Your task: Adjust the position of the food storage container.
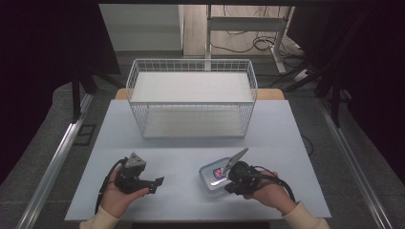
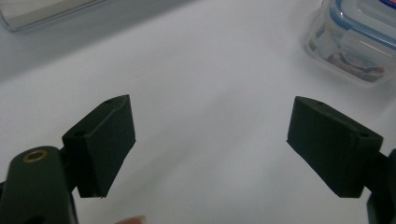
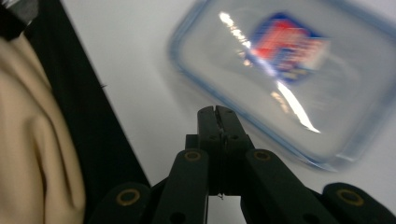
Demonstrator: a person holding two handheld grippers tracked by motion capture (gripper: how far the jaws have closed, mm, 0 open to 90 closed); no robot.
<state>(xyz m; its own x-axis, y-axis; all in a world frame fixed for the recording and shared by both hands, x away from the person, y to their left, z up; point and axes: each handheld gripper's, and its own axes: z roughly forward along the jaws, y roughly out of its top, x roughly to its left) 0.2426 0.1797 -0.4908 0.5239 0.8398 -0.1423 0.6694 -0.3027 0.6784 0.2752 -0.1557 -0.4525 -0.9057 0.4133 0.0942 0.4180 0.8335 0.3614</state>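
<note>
High view shows a clear box point(image 1: 213, 176) lying flat on the counter point(image 1: 191, 157), lid on, with a red and blue label on the lid. The right gripper point(image 1: 233, 181) sits at the box's near right corner, just beside or over its rim; whether it touches cannot be told from here. In the right gripper view its fingers point(image 3: 217, 122) are clenched together with nothing between them, and the box point(image 3: 289, 79) lies just ahead of the tips and off to their right, its near long edge running slantwise across in front of them. So the box's long axis lies roughly crosswise to these fingers, not in line with them.

The left gripper point(image 1: 155, 183) rests well apart from the box, with bare counter between. Its fingers point(image 2: 105, 144) are released and spread wide, holding nothing, and the left gripper view shows the box point(image 2: 355, 42) ahead and to their right, some way off.

The right hand is plainly the nearer one. As I judge it, any grasp from there first needs the clenched fingers to part and straddle the rim or a short side of the box.
</note>
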